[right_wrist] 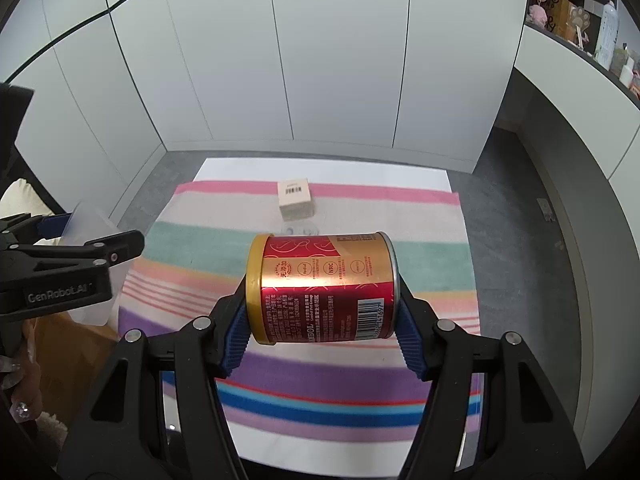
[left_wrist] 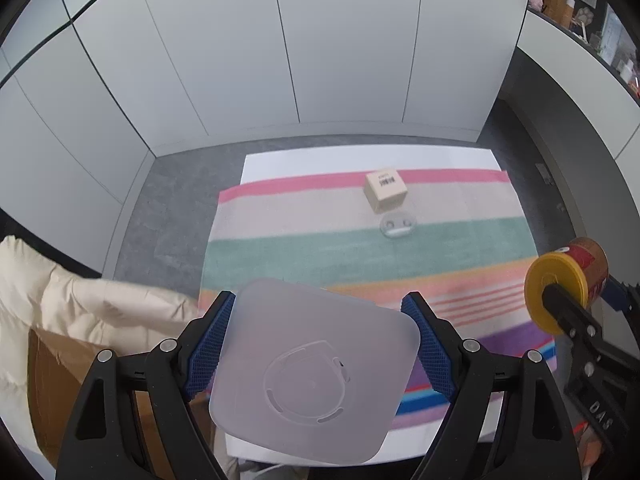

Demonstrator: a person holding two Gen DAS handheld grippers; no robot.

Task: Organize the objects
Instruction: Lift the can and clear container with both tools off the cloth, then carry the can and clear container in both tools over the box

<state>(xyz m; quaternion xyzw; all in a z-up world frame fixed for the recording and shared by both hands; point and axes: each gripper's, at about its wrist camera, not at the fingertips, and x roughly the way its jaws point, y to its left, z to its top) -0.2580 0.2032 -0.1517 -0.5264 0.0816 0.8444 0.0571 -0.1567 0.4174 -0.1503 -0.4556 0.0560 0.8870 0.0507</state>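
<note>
Nearest the left wrist cam: frosted translucent plastic container w/ rounded square base (left_wrist: 312,368), seen bottom-on, pinched between the blue pads of the left gripper (left_wrist: 324,344), jaws set wide against its two sides, held clear above the striped multicolour towel (left_wrist: 280,248). Right gripper (right_wrist: 320,320) clamps a red-and-gold metal can w/ yellow lid (right_wrist: 324,288) lying sideways, one pad on the lid end, other on the bare metal end, barcode facing the cam; can also hangs over the towel, not touching it. Towel lies on a white table (left_wrist: 360,158). Near its far pink stripe sits a small cream cardboard box w/ barcode label (left_wrist: 386,190); just in front of it, a small clear plastic piece (left_wrist: 398,226), flat on the towel. Both well apart from the held items. Left edge: cream quilted fabric (left_wrist: 80,304) over a brown cardboard box (left_wrist: 60,380).
</note>
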